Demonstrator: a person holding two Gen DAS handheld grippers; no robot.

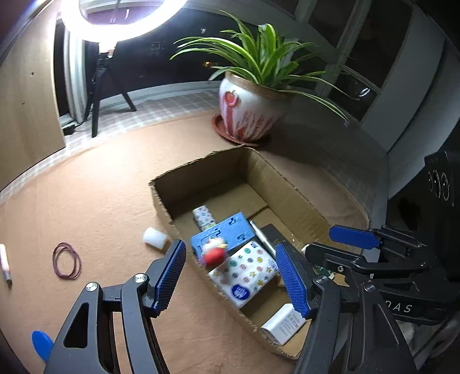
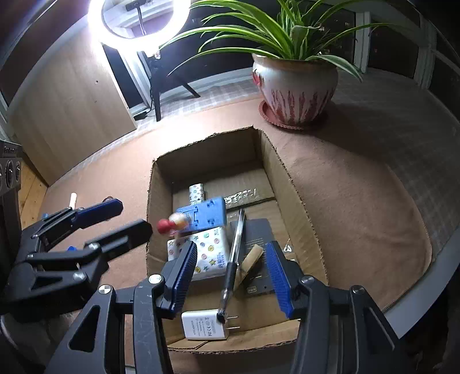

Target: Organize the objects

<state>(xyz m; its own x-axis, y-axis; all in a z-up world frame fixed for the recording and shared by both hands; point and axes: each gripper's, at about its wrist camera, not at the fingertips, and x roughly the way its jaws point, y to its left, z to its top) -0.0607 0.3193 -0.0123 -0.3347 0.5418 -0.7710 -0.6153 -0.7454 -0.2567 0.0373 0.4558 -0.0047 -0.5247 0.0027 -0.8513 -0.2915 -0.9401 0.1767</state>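
An open cardboard box sits on the brown mat. Inside lie a blue plastic part, a patterned tissue pack, a white charger, a pen and a dark card. A small red and white toy is blurred in the air above the box's near left part, between the open fingers of my left gripper, which also shows in the right wrist view. My right gripper is open and empty over the box's near end.
On the mat left of the box lie a white cylinder, red rubber bands and a white marker. A potted plant stands behind the box. A ring light stands at the back left.
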